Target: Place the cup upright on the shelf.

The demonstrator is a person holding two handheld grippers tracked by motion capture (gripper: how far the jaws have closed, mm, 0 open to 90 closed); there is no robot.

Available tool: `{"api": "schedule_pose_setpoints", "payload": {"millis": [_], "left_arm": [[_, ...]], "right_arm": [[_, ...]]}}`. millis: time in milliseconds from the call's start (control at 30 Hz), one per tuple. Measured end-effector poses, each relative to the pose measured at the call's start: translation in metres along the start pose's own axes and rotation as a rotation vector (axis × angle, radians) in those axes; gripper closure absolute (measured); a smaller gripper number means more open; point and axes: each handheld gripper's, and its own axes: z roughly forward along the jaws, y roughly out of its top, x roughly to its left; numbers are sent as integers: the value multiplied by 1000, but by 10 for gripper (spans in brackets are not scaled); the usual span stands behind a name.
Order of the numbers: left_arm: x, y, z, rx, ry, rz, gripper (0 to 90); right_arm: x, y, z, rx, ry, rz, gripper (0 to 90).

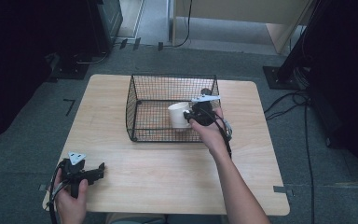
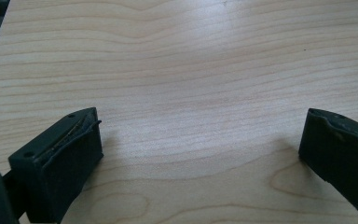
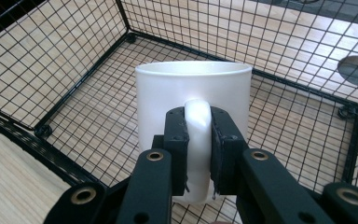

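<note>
Here, a person works at a pale wooden bench [image 1: 168, 168] with a gripper in each hand. The right gripper [image 3: 198, 140] is clamped on the handle of a white mug [image 3: 193, 86], pads pressing it from both sides. The mug stands upright inside a black wire basket [image 1: 142, 91] that sits toward the far edge of the bench, around its middle; the mug is near the basket's right wall. Whether it rests on the mesh floor or hangs just above it is hard to tell, as the gripper covers its base.

The left gripper [image 1: 86, 173] waits near the bench's near left corner, jaws wide apart over bare wood and holding nothing.

The step in hand looks like moving the mug in or out of the basket; which one cannot be told. Lifting it out would call for a straight rise clear of the front wall; leaving it would call for easing the jaws apart without tipping it.

The mug's inside is hidden.
</note>
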Motion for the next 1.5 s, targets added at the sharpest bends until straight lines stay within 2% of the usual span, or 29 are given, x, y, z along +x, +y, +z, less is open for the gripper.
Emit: {"api": "schedule_pose_setpoints", "payload": {"millis": [267,400,700,1133,1500], "left_arm": [[0,0,0,-1,0,-1,0],[0,0,0,-1,0,-1,0],[0,0,0,0,0,0,0],[0,0,0,-1,0,0,0],[0,0,0,0,0,0,0]], "right_arm": [[3,-4,-4,-16,-9,-21,746],[5,-5,-6,-12,-20,-36,761],[1,-10,-3,5,-31,-30,784],[-3,-13,-10,-8,-30,-17,769],[-3,-15,-5,15,-35,-25,825]]}}
